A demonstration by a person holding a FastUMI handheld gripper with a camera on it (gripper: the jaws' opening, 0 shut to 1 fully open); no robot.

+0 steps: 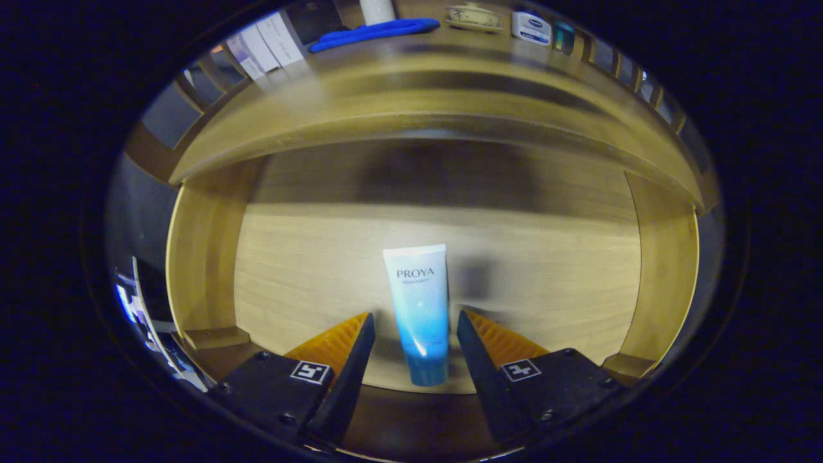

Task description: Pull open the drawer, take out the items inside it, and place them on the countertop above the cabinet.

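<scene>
1. Plainly the drawer point(206, 257) is pulled open; its pale wooden floor spreads across the middle of the frame, side walls at left and right.
2. A tube point(419, 308) lies flat on that floor at lower centre, crimped end away, cap toward the camera; it is the one item I can see inside.
3. The gripper point(415, 334) hangs over it with fingers spread wide, one each side of the tube's lower half, neither touching; nothing is held.
4. It looks light, soft-walled and glossy, so likely slippery and apt to squash; I would close across the body just above the cap, where it is fuller and firmer.
5. The bench point(411, 58) curves along the top of the frame, already carrying a blue cloth point(376, 32) and a small jar point(532, 27).
</scene>
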